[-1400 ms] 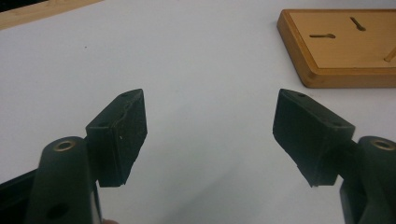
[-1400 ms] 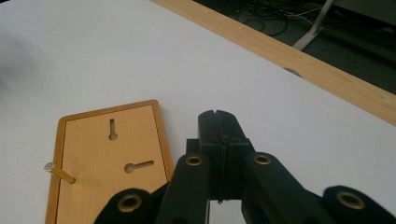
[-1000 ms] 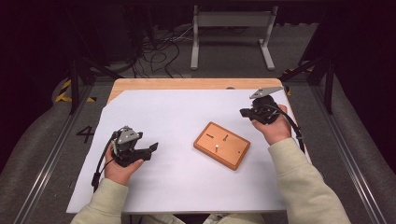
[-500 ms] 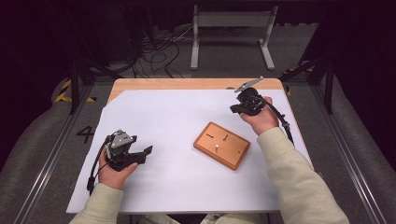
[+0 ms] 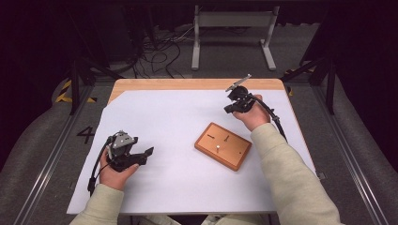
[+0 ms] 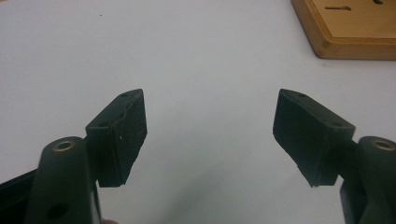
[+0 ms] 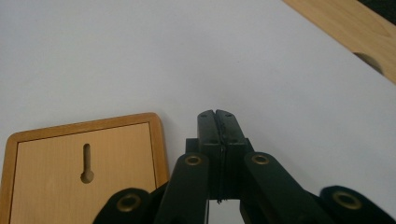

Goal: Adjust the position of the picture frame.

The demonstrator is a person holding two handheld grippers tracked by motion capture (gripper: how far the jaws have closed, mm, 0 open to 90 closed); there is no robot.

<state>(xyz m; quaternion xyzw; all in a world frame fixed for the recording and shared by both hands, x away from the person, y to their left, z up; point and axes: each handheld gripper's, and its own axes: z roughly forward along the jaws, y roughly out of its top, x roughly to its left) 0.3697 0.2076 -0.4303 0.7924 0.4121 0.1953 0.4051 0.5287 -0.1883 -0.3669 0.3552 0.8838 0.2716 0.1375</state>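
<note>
- While the right gripper is held in the person's right hand, its two black jaws are pressed flat together with nothing between them; the right gripper view shows the pads meeting in one thin seam.
- That gripper hovers past the far right corner of the wooden board, close to it but not touching, with its closed tip pointing away from the person and toward the left.
- A grey plate juts up from its top, and a black cable trails from it along the sleeve.
- Seen from the right gripper view, the board lies just to the left of the jaws, showing a raised rim and a keyhole-shaped slot.
- The left gripper sits in the person's left hand, well to the left of the board, with its jaws spread wide and empty; the left gripper view shows only white paper between the pads.
- In that view one corner of the board appears beyond the jaws to the upper right.
- The board lies flat and turned at an angle on a white sheet, with a small pale peg near its middle and two dark slots toward its far edge.
- The white sheet covers most of a wooden table, whose bare strip shows beyond the board.
</note>
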